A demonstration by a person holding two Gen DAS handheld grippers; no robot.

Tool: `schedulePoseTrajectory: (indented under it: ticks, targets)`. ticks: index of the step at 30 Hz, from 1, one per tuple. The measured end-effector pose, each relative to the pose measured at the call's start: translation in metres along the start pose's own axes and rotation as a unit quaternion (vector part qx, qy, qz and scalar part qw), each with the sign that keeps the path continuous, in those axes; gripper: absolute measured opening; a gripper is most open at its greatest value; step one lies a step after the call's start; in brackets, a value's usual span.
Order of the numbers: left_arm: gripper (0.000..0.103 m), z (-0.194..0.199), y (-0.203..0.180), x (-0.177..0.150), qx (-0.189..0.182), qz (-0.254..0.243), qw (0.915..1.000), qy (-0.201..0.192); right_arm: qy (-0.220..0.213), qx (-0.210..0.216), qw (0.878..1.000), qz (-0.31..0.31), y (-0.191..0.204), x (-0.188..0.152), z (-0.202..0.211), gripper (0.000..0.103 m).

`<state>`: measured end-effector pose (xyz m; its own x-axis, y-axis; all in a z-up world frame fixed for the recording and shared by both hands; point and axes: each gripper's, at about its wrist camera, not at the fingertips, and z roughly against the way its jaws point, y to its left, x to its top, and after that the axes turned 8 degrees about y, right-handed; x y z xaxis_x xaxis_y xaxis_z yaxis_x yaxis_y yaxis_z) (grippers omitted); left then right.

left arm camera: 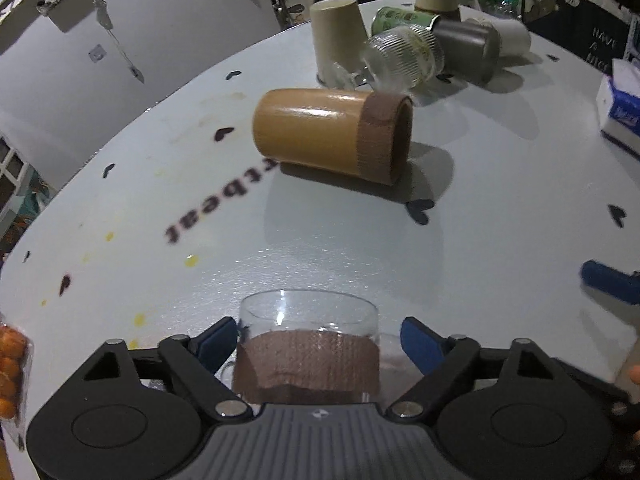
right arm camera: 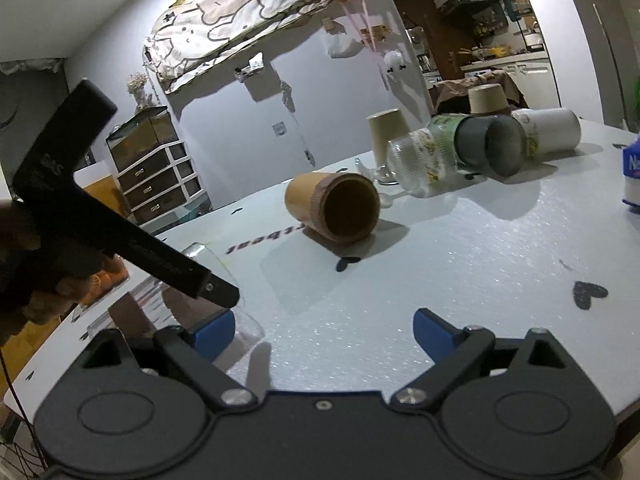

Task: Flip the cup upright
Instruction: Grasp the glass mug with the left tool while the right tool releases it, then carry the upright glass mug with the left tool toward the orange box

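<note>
A clear glass cup (left arm camera: 308, 344) with a brown tape band stands upright on the white table (left arm camera: 360, 248), between the fingers of my left gripper (left arm camera: 320, 340). The jaws are open; the left pad is close to the glass, the right pad stands apart from it. In the right wrist view the clear cup (right arm camera: 208, 280) shows at the lower left, partly hidden by the left gripper's black handle. My right gripper (right arm camera: 324, 330) is open and empty above the table. A tan wooden cup (left arm camera: 332, 136) with a brown taped rim lies on its side mid-table, also in the right wrist view (right arm camera: 334, 210).
At the far side are several more cups: a beige paper cup upside down (left arm camera: 338, 36), a ribbed glass (left arm camera: 404, 56), a grey cup (left arm camera: 468, 48) and a white cup (left arm camera: 516, 38) on their sides. A tissue pack (left arm camera: 622, 108) sits at the right edge.
</note>
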<state>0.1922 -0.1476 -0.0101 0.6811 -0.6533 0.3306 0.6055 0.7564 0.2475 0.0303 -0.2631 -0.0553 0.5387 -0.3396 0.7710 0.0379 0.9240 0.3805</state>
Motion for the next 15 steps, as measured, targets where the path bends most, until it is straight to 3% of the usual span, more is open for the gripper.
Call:
schedulePoseTrajectory:
  ticks: [8, 15]
  targets:
    - [0.077, 0.017, 0.022, -0.022, -0.010, 0.039, 0.9989, -0.024, -0.003, -0.002, 1.000, -0.003, -0.001, 0.002, 0.001, 0.097]
    - [0.077, 0.062, 0.058, -0.068, -0.013, 0.088, 0.9918, -0.091, -0.005, 0.008, 1.000, 0.014, 0.015, 0.005, 0.003, 0.097]
